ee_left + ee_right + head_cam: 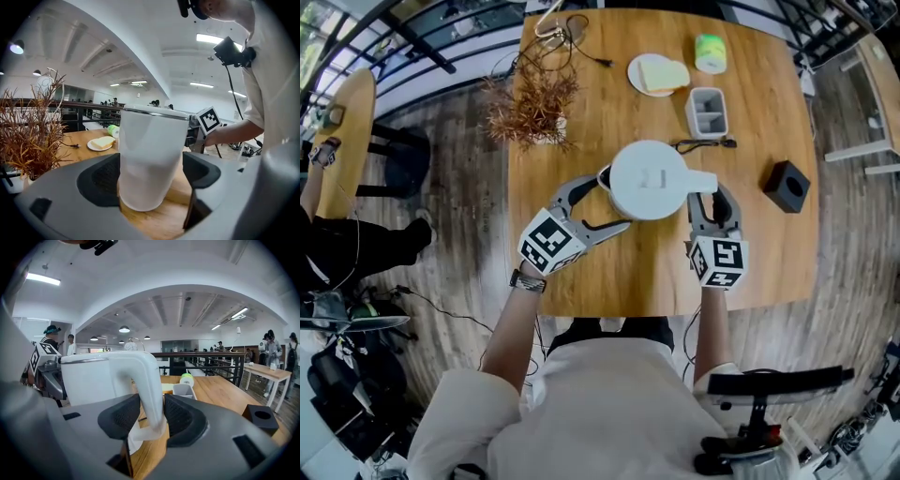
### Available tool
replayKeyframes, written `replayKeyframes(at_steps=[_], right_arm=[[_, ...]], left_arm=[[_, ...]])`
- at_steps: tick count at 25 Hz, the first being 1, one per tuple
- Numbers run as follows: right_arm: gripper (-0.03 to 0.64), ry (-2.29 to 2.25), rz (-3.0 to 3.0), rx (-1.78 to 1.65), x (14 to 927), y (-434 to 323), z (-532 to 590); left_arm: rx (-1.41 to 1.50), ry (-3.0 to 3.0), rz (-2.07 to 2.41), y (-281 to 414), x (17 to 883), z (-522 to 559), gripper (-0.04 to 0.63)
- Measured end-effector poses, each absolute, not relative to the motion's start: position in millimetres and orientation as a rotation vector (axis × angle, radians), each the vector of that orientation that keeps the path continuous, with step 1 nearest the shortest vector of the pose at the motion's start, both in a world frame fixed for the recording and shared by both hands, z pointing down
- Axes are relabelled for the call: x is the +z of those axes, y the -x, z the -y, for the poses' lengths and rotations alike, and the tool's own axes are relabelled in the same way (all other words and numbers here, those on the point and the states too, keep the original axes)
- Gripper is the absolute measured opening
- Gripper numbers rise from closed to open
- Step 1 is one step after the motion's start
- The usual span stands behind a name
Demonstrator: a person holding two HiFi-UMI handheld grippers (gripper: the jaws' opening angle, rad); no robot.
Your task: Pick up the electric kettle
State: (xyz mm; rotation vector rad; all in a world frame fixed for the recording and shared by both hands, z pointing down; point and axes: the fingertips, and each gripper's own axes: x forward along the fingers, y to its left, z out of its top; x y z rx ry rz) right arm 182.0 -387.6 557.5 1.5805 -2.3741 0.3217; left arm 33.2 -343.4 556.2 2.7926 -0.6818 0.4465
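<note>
Toward the near edge of the wooden surface (609,272), the left hand-held gripper (614,200) is released, its jaws wide apart on either side of the white electric kettle (649,178), which stands upright on the surface. Just to the right, the right hand-held gripper (712,199) is clenched on the kettle's handle (150,380). Farther off are a grey container (706,111) and a dried plant (530,108).

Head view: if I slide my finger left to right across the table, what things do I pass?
dried plant → plate with bread → green roll → black block
</note>
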Motion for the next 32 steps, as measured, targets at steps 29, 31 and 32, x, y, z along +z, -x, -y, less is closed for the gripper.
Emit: replayKeyframes(at_steps=[29, 31, 32], right_arm=[[0.153, -1.6, 2.418, 0.348, 522, -180, 367], [0.153, -1.614, 2.418, 0.345, 515, -181, 361], [0.153, -1.619, 2.418, 0.344, 512, -181, 358]], left_arm=[[0.378, -2.83, 0.657, -37, 534, 332, 0.403], [0.37, -2.84, 0.653, -37, 528, 327, 0.403], [0.362, -2.845, 0.651, -37, 524, 325, 0.403]])
